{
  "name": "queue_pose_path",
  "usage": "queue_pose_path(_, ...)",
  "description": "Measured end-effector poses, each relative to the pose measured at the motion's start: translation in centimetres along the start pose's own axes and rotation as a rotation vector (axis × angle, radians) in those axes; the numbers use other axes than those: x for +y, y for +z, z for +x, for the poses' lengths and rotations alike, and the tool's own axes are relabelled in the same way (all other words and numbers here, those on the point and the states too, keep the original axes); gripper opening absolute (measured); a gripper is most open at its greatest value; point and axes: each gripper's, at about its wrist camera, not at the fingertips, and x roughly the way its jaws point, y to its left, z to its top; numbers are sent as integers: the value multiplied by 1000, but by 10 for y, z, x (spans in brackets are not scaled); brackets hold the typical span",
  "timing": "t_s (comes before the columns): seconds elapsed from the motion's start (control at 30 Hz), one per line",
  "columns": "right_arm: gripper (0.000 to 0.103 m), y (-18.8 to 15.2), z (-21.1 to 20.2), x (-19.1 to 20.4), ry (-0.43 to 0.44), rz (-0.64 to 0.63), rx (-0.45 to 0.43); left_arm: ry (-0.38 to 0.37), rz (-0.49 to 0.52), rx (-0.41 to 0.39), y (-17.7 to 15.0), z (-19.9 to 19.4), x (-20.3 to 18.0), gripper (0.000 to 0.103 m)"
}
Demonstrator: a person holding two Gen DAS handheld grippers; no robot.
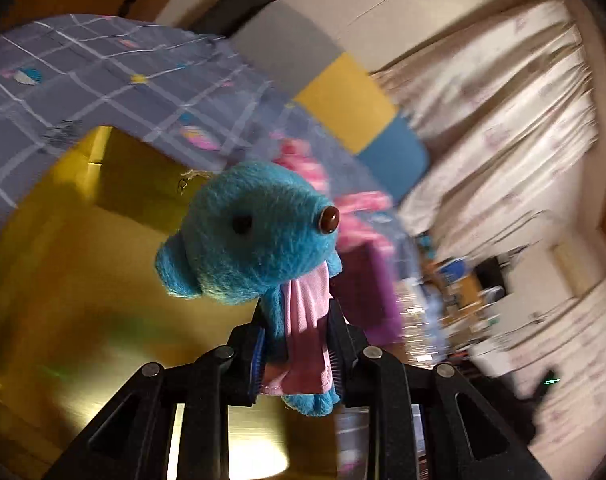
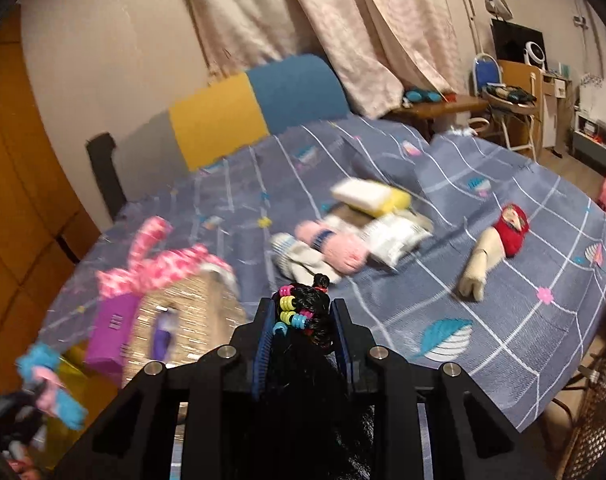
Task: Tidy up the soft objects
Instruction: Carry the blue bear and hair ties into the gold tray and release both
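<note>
L gripper (image 1: 297, 344) pinched the blue plush toy (image 1: 247, 240) by its body, head pointing away, w/ the yellow bin (image 1: 83, 280) right below and ahead, while R gripper (image 2: 303, 320) clamped a black beaded hairpiece (image 2: 303, 312) over the bed (image 2: 463, 280).

No legible txt, labels or nos. anywhere. Print on white packet (image 2: 397, 236) on bed (image 2: 503, 280) too blurred to read. Markings on purple box (image 2: 111, 330) likewise unreadable.

both grippers (image 1: 297, 344) (image 2: 303, 336) clamped, tilted down
</note>
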Motion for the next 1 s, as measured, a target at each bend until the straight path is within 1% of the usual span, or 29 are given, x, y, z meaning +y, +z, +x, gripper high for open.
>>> queue_pose_path(0.07, 29, 4, -9, 13, 27, -11, -19, 64, 4, 36, 8, 3, 18, 26)
queue_pose_path(0.17, 29, 8, -19, 39, 87, -42, -35, 137, 19, 76, 20, 8, 38, 26)
queue_pose_path(0.23, 29, 8, -23, 58, 126, -66, -35, 168, 35, 103, 25, 11, 48, 26)
queue_pose_path(0.4, 29, 4, -29, 107, 245, -122, -24, 242, 100, 210, 42, 31, 61, 27)
queue_pose_path(0.5, 29, -2, -30, 143, 343, -156, 4, 290, 157, 264, 49, 43, 64, 28)
queue_pose_path(0.53, 29, -5, -28, 153, 367, -165, 16, 309, 165, 270, 52, 46, 66, 30)
queue_pose_path(0.67, 29, -23, -18, 186, 418, -214, 63, 363, 180, 300, 66, 57, 70, 35)
queue_pose_path(0.7, 29, -29, -13, 196, 437, -222, 84, 371, 181, 293, 68, 55, 68, 39)
queue_pose_path(0.73, 29, -34, -7, 203, 449, -231, 102, 387, 186, 269, 70, 51, 65, 46)
queue_pose_path(0.77, 29, -40, -1, 212, 457, -241, 121, 402, 194, 242, 72, 46, 62, 49)
queue_pose_path(0.83, 29, -53, 14, 229, 482, -246, 176, 401, 204, 185, 73, 32, 56, 60)
queue_pose_path(0.9, 29, -64, 28, 243, 495, -257, 219, 392, 193, 136, 73, 19, 51, 62)
queue_pose_path(1.0, 29, -82, 49, 264, 501, -288, 273, 378, 124, 34, 72, -9, 52, 62)
